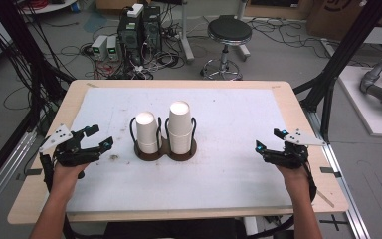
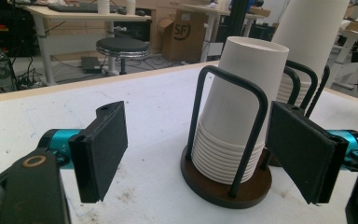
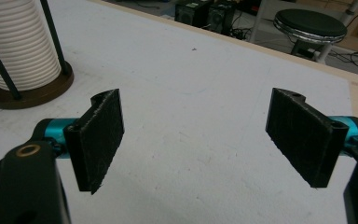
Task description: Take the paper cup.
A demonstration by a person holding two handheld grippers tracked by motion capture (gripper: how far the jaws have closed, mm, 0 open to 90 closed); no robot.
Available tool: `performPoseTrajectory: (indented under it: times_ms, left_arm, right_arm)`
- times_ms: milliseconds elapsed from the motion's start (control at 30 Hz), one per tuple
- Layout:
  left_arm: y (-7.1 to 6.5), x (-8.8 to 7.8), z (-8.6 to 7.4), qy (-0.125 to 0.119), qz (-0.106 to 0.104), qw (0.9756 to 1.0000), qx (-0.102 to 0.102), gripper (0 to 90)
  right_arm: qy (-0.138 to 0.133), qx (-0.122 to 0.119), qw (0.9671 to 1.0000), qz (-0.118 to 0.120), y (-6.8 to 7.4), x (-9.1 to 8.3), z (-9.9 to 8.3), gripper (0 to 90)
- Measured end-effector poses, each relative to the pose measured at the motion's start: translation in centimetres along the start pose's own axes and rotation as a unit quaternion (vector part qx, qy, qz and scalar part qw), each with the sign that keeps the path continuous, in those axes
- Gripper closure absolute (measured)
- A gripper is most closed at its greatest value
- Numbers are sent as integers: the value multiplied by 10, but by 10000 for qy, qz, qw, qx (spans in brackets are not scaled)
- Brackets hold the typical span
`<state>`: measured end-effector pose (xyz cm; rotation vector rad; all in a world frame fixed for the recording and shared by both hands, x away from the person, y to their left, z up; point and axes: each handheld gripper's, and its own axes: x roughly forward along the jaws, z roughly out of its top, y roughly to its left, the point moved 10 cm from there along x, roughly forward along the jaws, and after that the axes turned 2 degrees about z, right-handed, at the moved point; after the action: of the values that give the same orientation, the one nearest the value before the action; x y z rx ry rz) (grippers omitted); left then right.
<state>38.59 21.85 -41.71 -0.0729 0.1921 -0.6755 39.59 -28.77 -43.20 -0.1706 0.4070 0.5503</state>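
Observation:
Two stacks of white paper cups stand upside down in a brown double holder [image 1: 155,154] with black wire hoops, mid-table. The left stack [image 1: 147,131] is shorter, the right stack [image 1: 180,126] taller. My left gripper [image 1: 100,138] hovers at the table's left side, open, with nothing between its jaws. In the left gripper view the shorter stack [image 2: 237,116] stands ahead between the jaws, well apart from them. My right gripper [image 1: 268,140] is at the table's right side, open and empty. The right gripper view shows a cup stack [image 3: 18,44] at the far upper left.
A white mat [image 1: 229,149] covers the wooden table [image 1: 40,199]. Beyond the far edge are a black stool [image 1: 229,35], computer boxes [image 1: 139,30] and tangled cables on the floor. A black frame post [image 1: 338,64] rises at the right.

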Motion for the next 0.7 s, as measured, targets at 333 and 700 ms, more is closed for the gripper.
performPoseTrajectory:
  times_ms: [333, 700]
  left_arm:
    - [-2, 3, -1, 44, -52, 10000, 19, 209]
    - [-6, -1, 0, 22, -81, 10000, 13, 209]
  right_arm:
    - [-148, 33, 9998, 99, 3, 2, 5, 195]
    - [-371, -92, 9984, 420, 32, 11, 24, 196]
